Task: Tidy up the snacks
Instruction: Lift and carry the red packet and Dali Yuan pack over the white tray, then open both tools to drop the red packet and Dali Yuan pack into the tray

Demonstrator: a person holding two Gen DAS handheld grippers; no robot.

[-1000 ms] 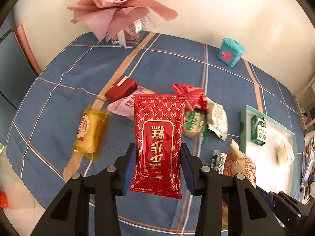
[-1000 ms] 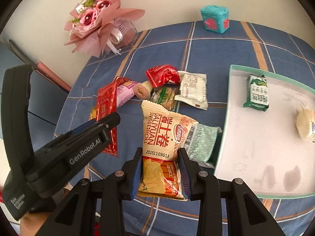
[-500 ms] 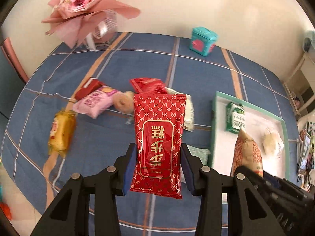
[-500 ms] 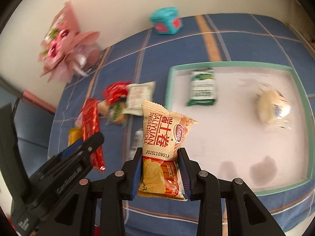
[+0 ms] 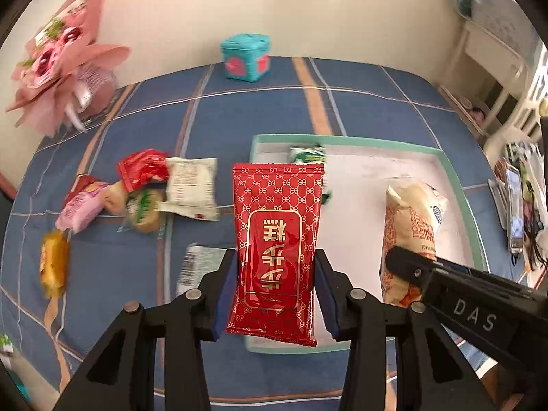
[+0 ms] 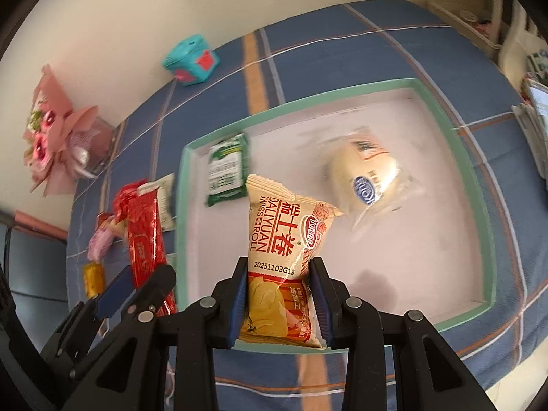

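Note:
My left gripper (image 5: 275,287) is shut on a red snack packet with gold characters (image 5: 277,239), held over the near left edge of the white tray with a teal rim (image 5: 455,185). My right gripper (image 6: 279,293) is shut on a cream Swiss roll packet (image 6: 284,236), held above the tray (image 6: 479,212). A green packet (image 6: 227,167) and a round bun in clear wrap (image 6: 366,178) lie in the tray. Left of the tray, several loose snacks (image 5: 144,188) lie on the blue checked cloth. The left gripper with its red packet (image 6: 144,246) shows at the left of the right wrist view.
A teal box with pink patches (image 5: 246,56) stands at the back of the table by the wall. A pink flower bouquet (image 5: 58,68) stands at the back left. A yellow packet (image 5: 53,263) lies near the left edge. Papers and a phone (image 5: 517,205) lie off to the right.
Both grippers have carried their packets to the right, from over the loose snack pile to over the tray. Each wrist has rolled. Both grips are unchanged.

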